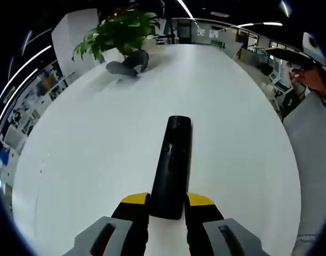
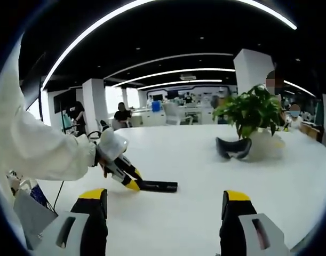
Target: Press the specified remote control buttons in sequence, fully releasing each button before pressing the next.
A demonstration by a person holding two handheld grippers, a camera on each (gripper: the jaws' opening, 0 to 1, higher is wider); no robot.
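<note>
In the left gripper view, the left hand-held gripper [image 1: 168, 205] has its yellow-tipped jaws closed on the near end of a black remote control [image 1: 172, 165], which they touch from both sides. The remote lies flat on the white counter [image 1: 88, 160] and points straight away from the jaws, its button face up; the buttons are too dark to tell apart. Farther along the counter, well apart from the remote, a dark curved headset-like object [image 1: 128, 65] rests just beside a leafy green potted plant [image 1: 120, 31].

In the right gripper view, the right hand-held gripper [image 2: 167, 205] hangs above the counter [image 2: 184, 160] with its jaws wide apart and nothing between them. Beyond them, to the left, the left hand-held gripper [image 2: 132, 183], held by a person's hand [image 2: 105, 158] in a white sleeve [image 2: 40, 149], clasps one end of the remote control [image 2: 158, 186], which lies on the counter. The plant [image 2: 249, 111] and the dark object [image 2: 233, 148] sit farther back on the right. People [image 2: 121, 114] sit at desks in the background.
</note>
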